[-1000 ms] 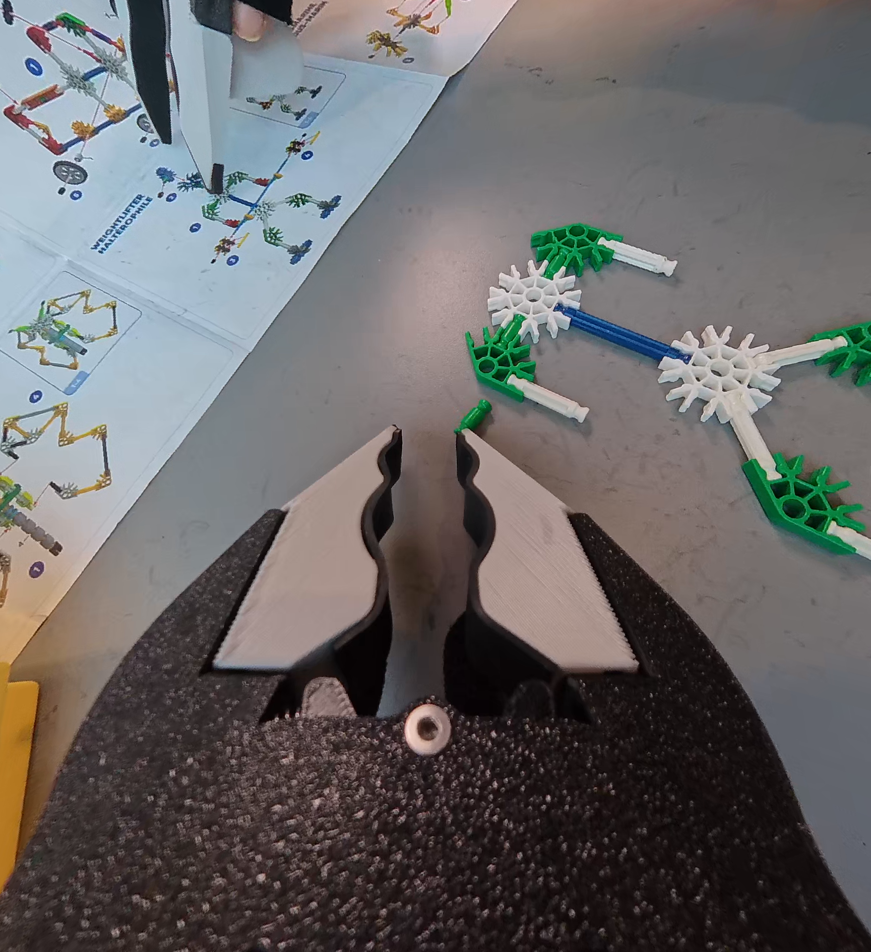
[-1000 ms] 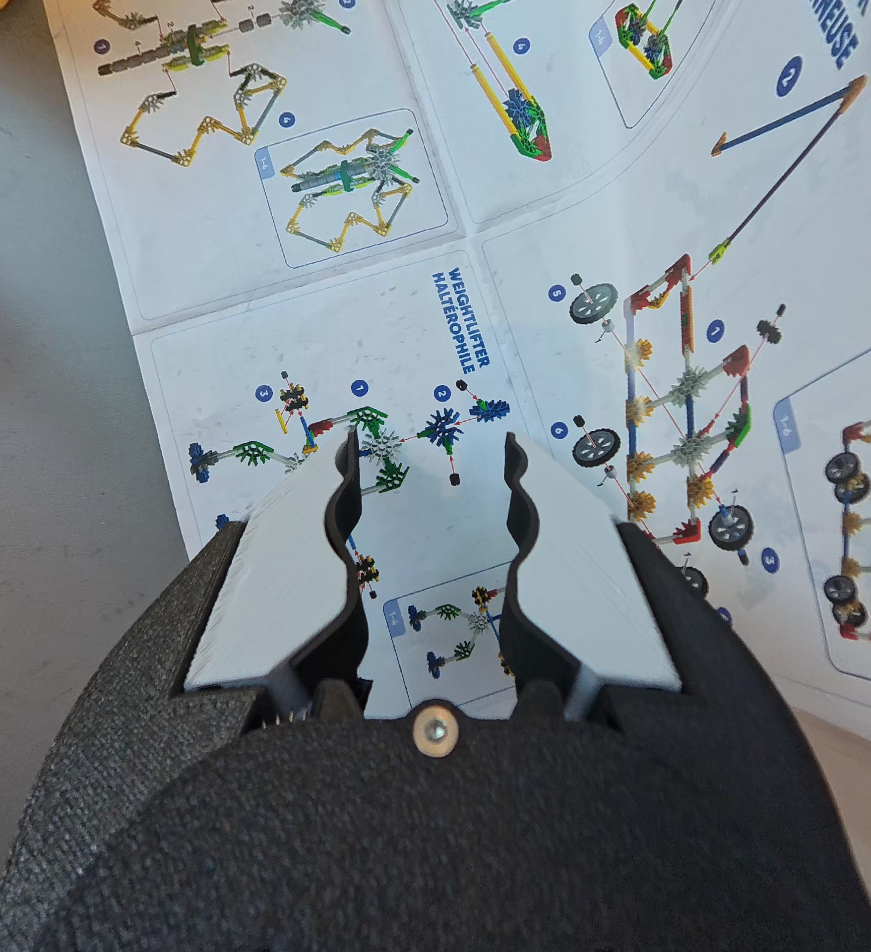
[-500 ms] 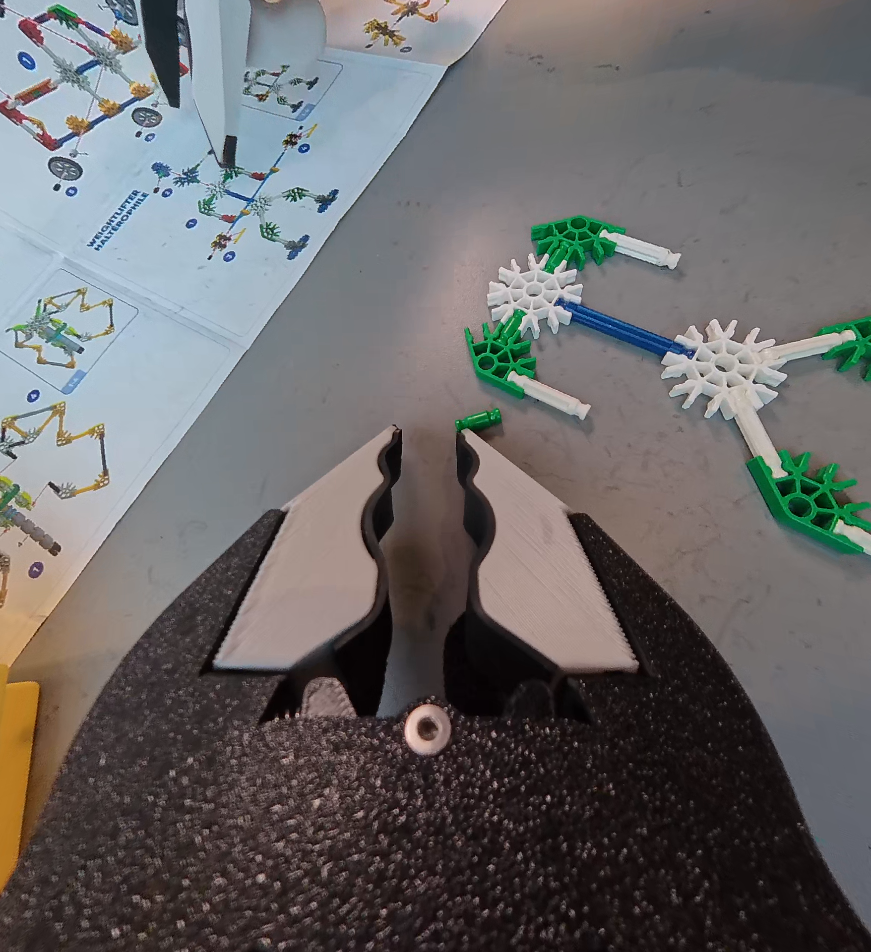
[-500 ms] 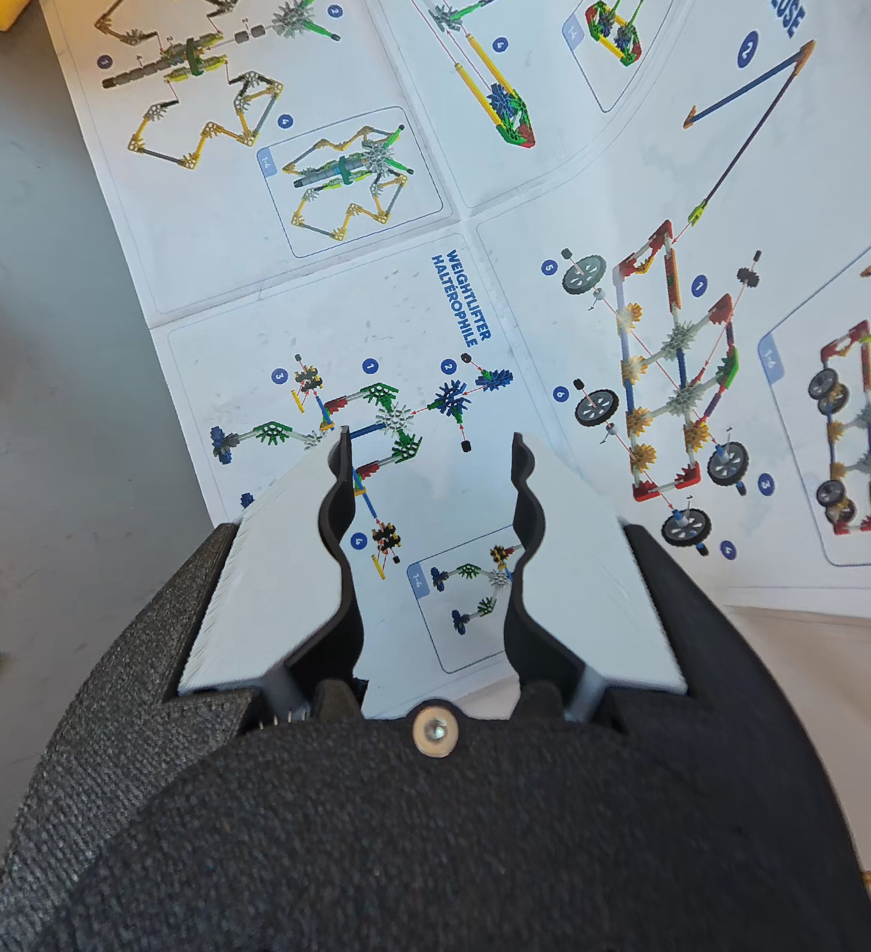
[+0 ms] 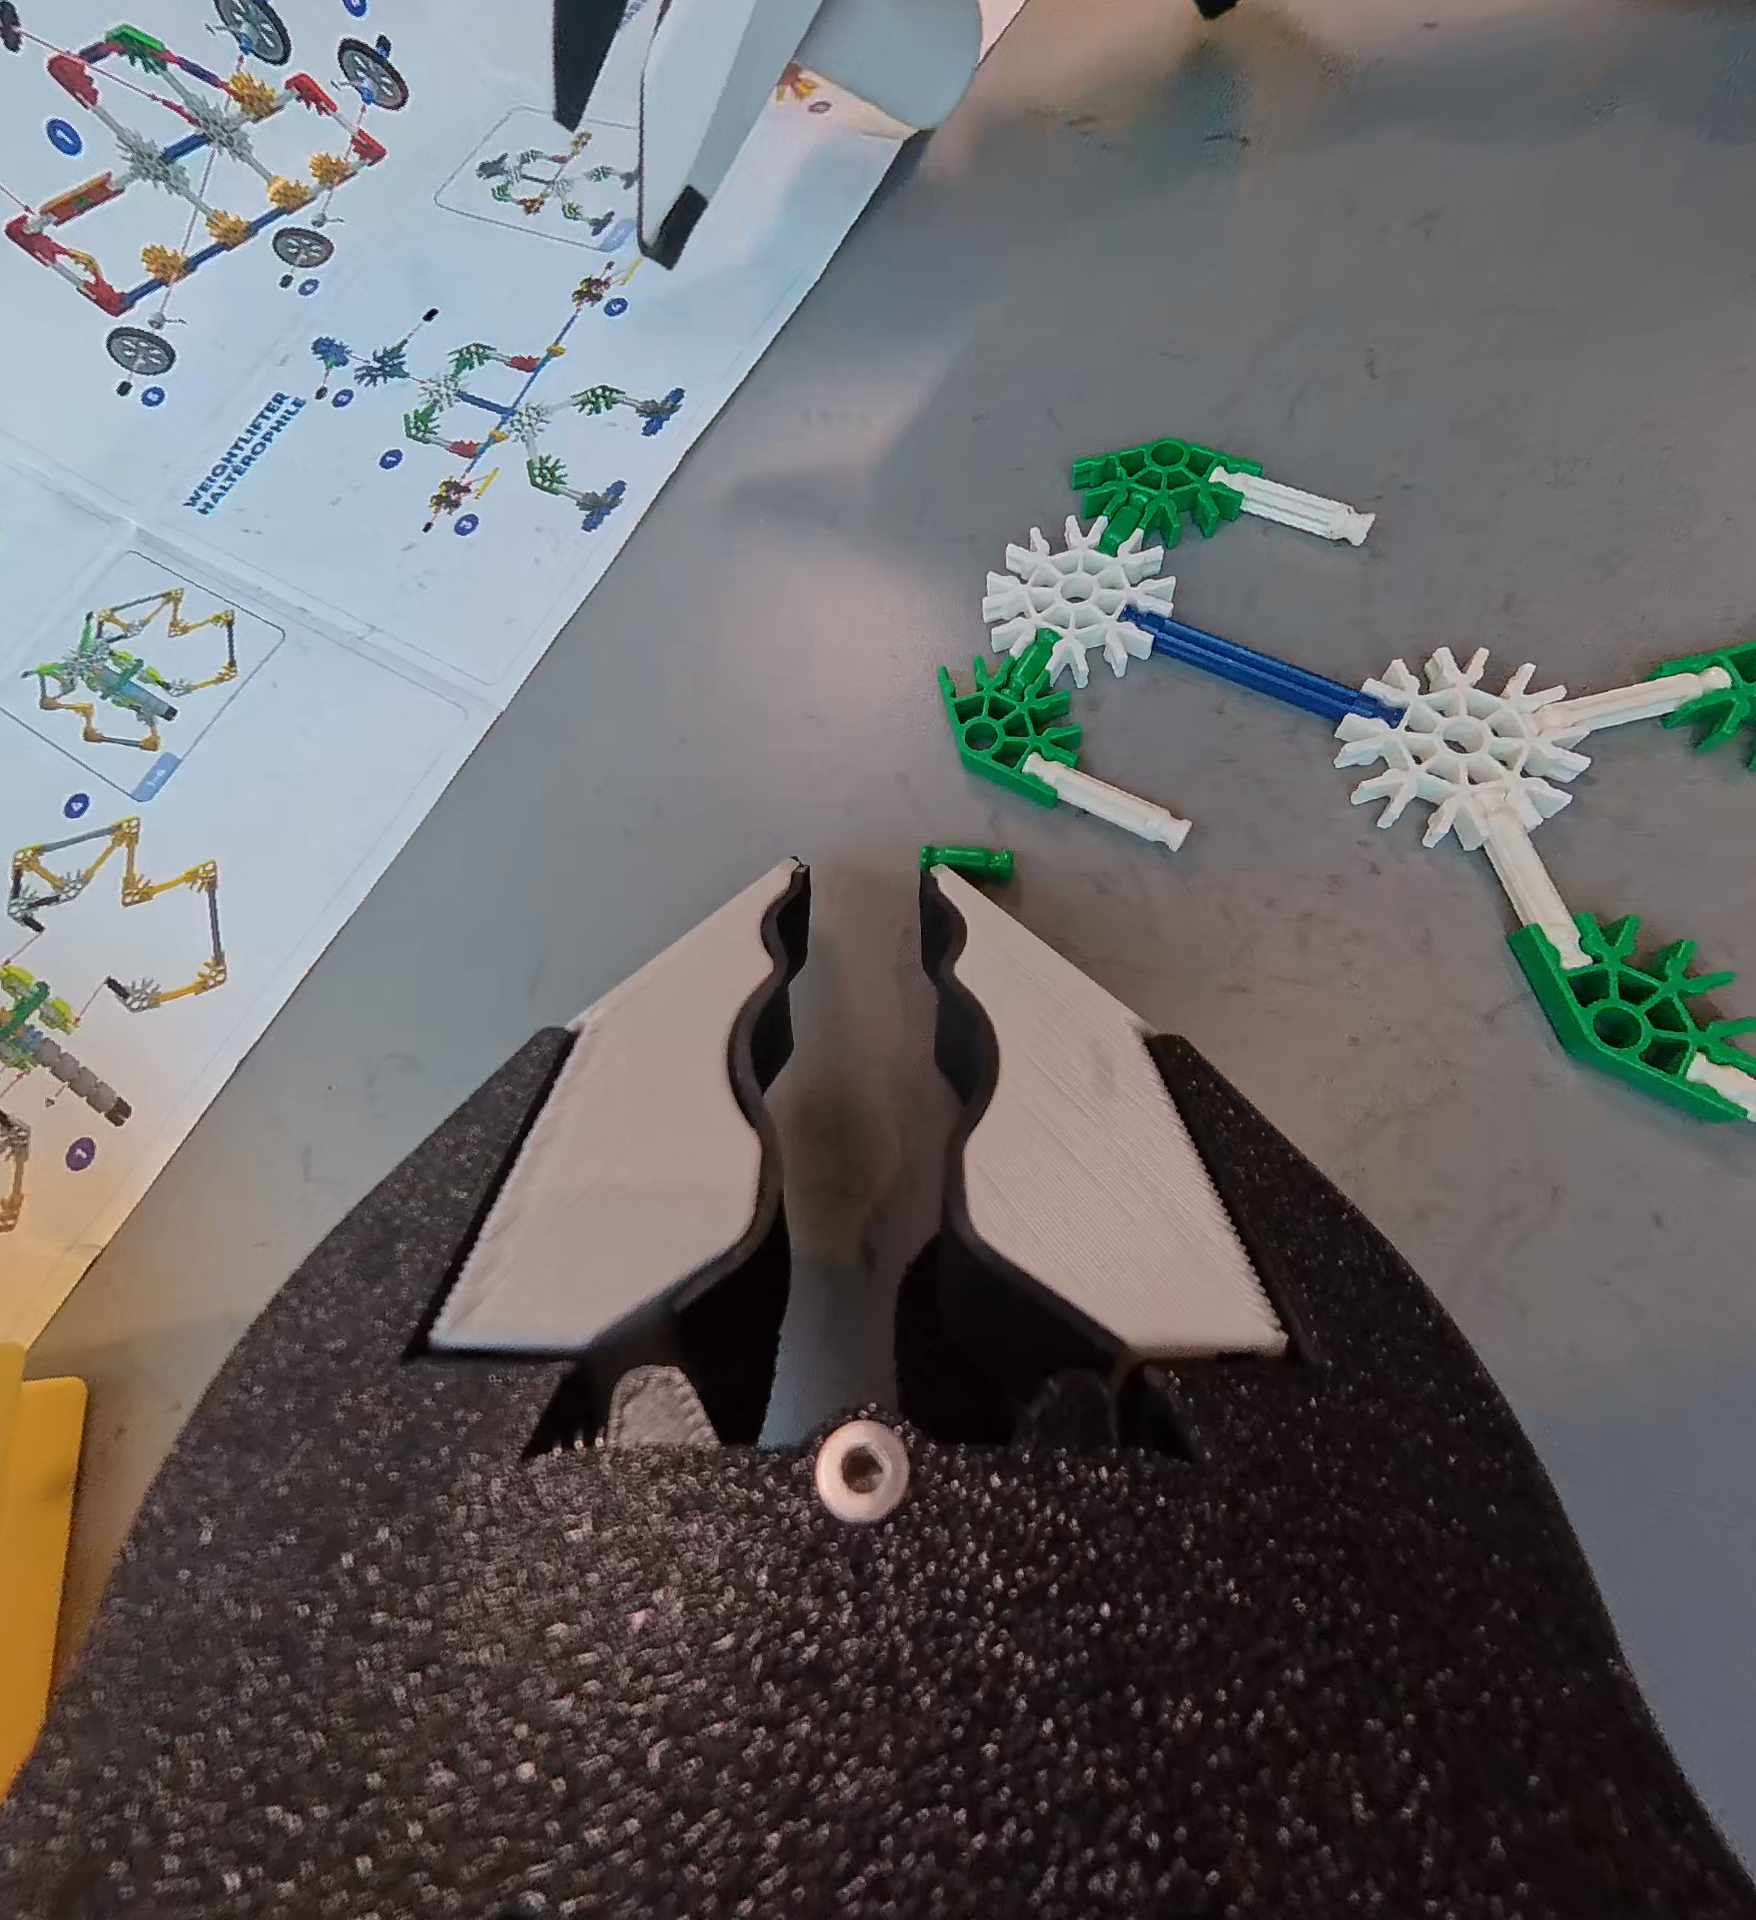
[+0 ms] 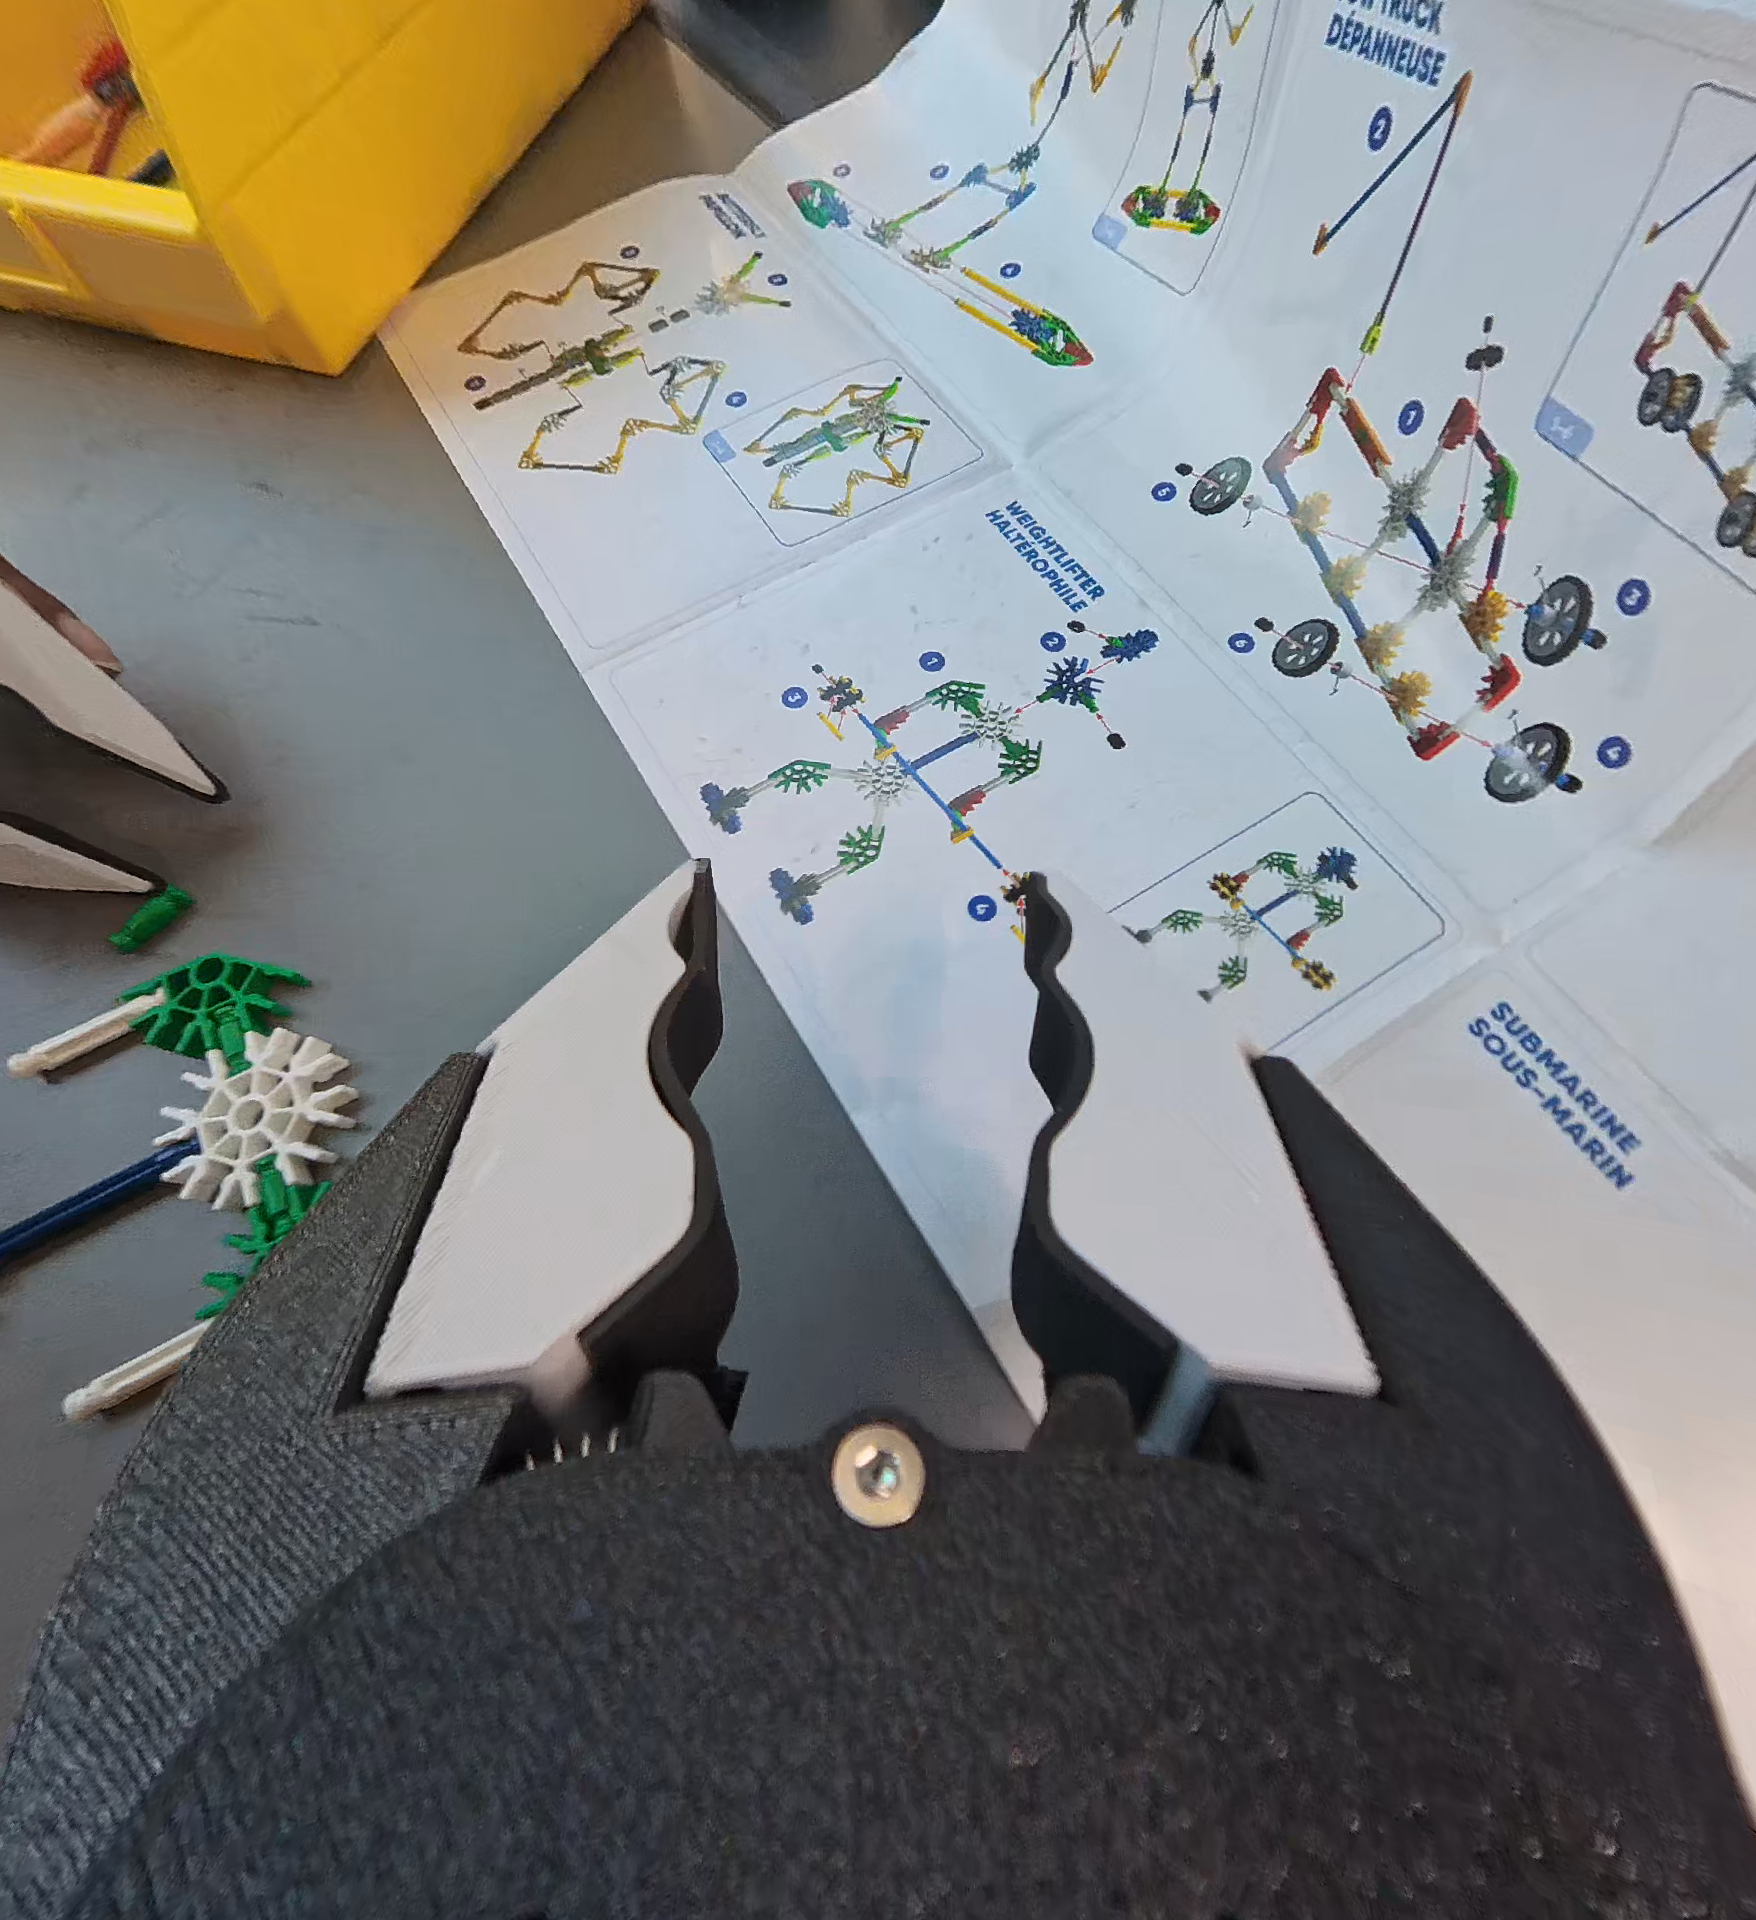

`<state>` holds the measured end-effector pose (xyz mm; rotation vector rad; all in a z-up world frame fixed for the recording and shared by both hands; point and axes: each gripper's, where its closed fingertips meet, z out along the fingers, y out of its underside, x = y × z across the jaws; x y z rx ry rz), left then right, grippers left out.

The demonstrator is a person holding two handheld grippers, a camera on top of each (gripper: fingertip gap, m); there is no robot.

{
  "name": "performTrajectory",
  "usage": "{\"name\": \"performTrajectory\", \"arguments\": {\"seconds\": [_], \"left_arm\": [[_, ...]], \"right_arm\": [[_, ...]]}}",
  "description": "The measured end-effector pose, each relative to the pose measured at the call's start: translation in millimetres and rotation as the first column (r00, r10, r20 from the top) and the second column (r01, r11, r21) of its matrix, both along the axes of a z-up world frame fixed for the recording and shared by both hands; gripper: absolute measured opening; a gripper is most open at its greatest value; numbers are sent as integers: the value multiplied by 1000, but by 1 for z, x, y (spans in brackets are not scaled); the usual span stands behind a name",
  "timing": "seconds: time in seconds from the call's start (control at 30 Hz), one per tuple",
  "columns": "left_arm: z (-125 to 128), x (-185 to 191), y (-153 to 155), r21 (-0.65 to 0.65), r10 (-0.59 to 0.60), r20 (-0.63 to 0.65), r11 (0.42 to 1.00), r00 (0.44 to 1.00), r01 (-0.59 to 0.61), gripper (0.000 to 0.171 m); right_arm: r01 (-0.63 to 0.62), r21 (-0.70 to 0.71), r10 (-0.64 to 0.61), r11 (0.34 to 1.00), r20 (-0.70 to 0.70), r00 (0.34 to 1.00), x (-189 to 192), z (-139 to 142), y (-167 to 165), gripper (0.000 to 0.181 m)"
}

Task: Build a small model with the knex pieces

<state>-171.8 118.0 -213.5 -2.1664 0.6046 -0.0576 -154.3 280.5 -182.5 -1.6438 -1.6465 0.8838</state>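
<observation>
1. Low over the grey tabletop (image 5: pixel 1373 260), my left gripper (image 5: pixel 861 878) has its jaws parted by a narrow gap with nothing between them. A short green rod (image 5: pixel 967 859) lies on the surface, just beside the tip of one finger; I cannot tell whether it touches.
2. Beyond that rod lies a flat built piece (image 5: pixel 1258 665): two white snowflake connectors joined by a blue rod, with green fan connectors and white rods branching off. Neither gripper touches it.
3. My right gripper (image 6: pixel 861 883) hangs above the edge of the unfolded instruction sheet (image 6: pixel 1217 540), jaws spread wide and empty, one finger over bare tabletop and the other over the paper.
4. From the right wrist view, the built piece (image 6: pixel 250 1117) lies to the side, partly hidden by my housing, and the green rod (image 6: pixel 152 917) sits by the left gripper's tips (image 6: pixel 157 831).
5. A yellow box (image 6: pixel 261 177) stands at the sheet's far corner; its contents are too blurred to name.
</observation>
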Motion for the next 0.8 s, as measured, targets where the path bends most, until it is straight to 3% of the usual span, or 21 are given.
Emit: {"name": "performTrajectory", "arguments": {"seconds": [0.17, 0.4, 0.6, 0.8], "left_arm": [[-1, 0, 0, -2, 0, -4, 1000, 1000, 0, 20], [4, 2, -3, -18, -14, 86, 1000, 996, 15, 22], [-2, 8, -6, -57, -50, 98, 997, 994, 55, 37], [-4, 14, -6, -81, -78, 126, 993, 989, 88, 27]], "right_arm": [[77, -13, -78, 997, -87, 993, 25, 18, -24, 50], [220, 23, -213, 975, -173, 962, 40, 26, -20, 34], [225, 39, -207, 974, -271, 940, 44, 42, -19, 31], [203, 31, -187, 979, -271, 944, 43, 42, -21, 32]]}}
